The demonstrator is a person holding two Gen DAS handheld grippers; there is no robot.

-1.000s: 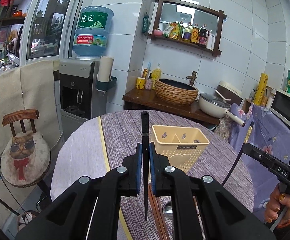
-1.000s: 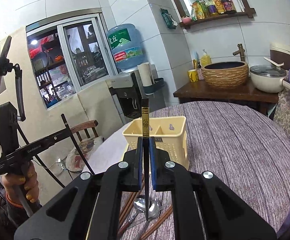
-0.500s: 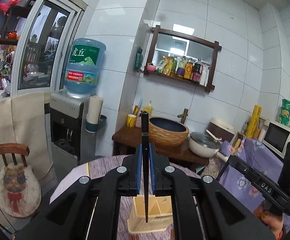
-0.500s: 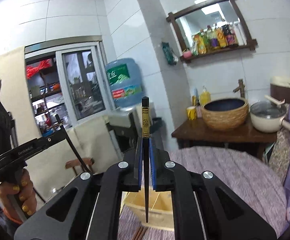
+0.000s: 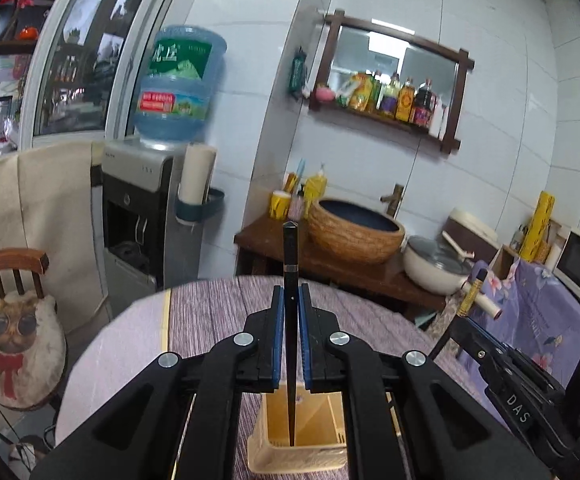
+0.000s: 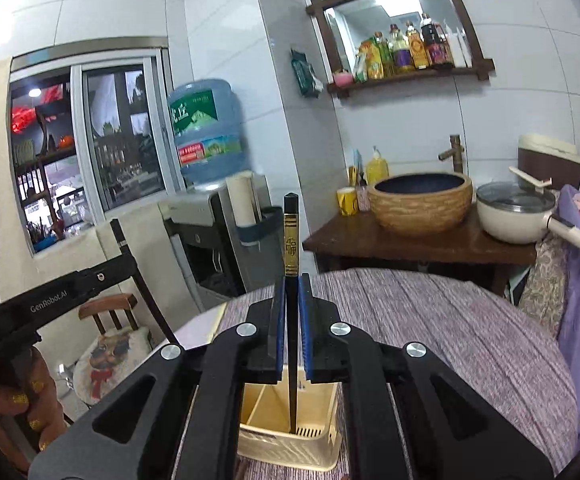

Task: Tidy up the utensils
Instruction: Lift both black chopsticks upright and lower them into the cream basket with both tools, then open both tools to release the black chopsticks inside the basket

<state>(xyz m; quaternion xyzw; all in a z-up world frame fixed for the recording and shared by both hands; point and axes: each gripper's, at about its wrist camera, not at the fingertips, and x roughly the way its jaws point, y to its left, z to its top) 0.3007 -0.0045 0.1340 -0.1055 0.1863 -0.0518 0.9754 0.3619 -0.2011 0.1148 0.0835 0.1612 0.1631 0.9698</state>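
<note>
Surface (image 5: 218, 308): round, under a purple striped cloth, carrying the holder.
Holder (image 6: 286, 440): cream basket with divided compartments, directly below both claws; no utensil visibly standing in it.
Left claw (image 5: 290, 320): clamped on a plain black chopstick (image 5: 290, 264), upright, tip hanging over the holder's mouth.
Right claw (image 6: 290, 320): clamped on a gold-banded black chopstick (image 6: 290, 240), upright, tip above a compartment.
Progress: early, by my reading; both sticks lifted and lined up, neither released yet.
</note>
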